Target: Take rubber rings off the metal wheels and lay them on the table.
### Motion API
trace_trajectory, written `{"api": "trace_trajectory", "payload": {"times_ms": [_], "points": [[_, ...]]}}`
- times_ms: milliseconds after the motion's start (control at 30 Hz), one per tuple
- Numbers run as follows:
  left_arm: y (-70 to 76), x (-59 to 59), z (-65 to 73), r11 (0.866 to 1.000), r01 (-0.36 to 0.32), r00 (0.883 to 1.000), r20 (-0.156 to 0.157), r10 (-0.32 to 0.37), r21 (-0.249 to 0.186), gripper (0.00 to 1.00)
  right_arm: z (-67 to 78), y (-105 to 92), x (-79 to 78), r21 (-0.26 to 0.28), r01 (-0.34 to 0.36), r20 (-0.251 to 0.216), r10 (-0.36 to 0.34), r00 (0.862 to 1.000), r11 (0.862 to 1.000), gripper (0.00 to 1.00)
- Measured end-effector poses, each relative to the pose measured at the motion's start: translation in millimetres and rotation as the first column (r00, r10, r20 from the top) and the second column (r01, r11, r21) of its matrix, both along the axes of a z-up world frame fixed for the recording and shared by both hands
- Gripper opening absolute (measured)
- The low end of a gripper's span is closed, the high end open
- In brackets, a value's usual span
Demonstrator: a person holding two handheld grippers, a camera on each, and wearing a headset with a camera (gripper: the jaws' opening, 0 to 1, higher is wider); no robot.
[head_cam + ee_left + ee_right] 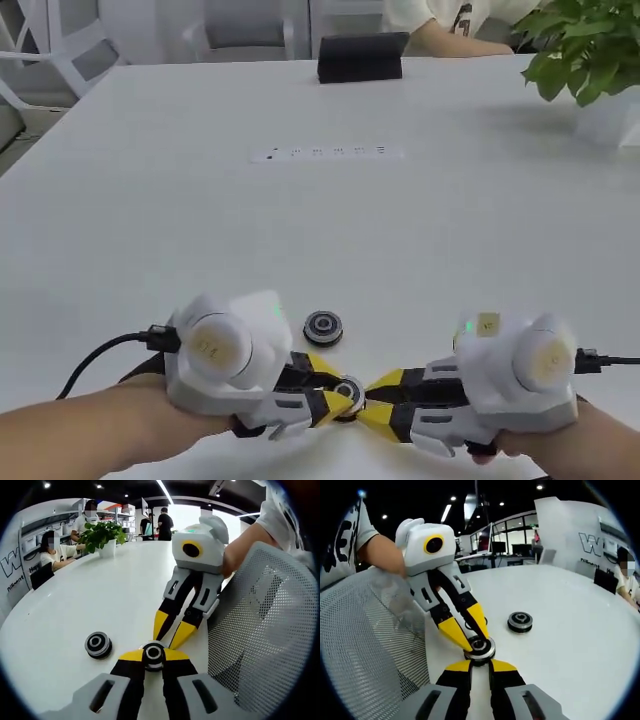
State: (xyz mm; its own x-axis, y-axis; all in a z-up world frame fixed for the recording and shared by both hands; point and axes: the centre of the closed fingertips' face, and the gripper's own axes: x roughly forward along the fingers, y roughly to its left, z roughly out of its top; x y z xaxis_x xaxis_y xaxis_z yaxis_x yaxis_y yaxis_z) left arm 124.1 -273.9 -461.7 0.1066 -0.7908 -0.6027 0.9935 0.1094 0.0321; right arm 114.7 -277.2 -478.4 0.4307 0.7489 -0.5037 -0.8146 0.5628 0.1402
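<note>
Now, edges: the table [300, 230] is white and wide. Both tongs work just inside its near edge, with bare top running off to the far edge and to either side.
Far edge: a black stand [360, 58] and a seated person's arm [450, 38] are there, with a plant [585, 45] at the far right corner. All are well apart from the work.
Middle of the table: a row of sockets [330, 152] is set flush in the top.
Near side: a mesh chair back [265, 630] stands just beside the near edge, close behind the tongs.
Left tongs [335, 397]: they come in from the left, jaws clamped on the near wheel [348, 390], one yellow tip on each side of it.
Near wheel: it sits between the two facing pairs of tips. I cannot tell whether it rests on the table or hangs just above it.
Right tongs [375, 392]: they come in from the right, tips reaching the near wheel's rim. A narrow gap shows between the jaws, and I cannot tell whether they pinch anything.
Loose wheel [323, 326]: it lies flat just beyond the tips, towards the far edge, apart from both tongs.
Rings: each wheel shows a dark outer band around a metal middle.
Hard to see: the head view cuts off both hands at the bottom. The tips cover part of the near wheel. A black cable [100, 355] runs from the left tongs off towards the left.
</note>
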Motion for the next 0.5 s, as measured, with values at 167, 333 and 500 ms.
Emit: {"api": "trace_trajectory", "payload": {"times_ms": [167,333,500], "points": [[-0.4,0.0,0.0,1.0,-0.001,1.0,-0.002,0.001,-0.001,0.07,-1.6,-3.3,1.9,0.038,0.018,-0.044,-0.017,0.999,0.999,0.0],[-0.7,0.4,-0.2,1.0,-0.001,1.0,-0.002,0.001,-0.001,0.07,-1.4,-3.0,1.8,0.035,0.02,-0.056,-0.018,0.998,0.999,0.0],[-0.8,0.5,-0.3,1.0,0.003,1.0,0.001,-0.003,0.001,0.07,-2.0,-4.7,4.4,0.085,0.084,-0.124,-0.074,0.99,0.993,0.0]]}}
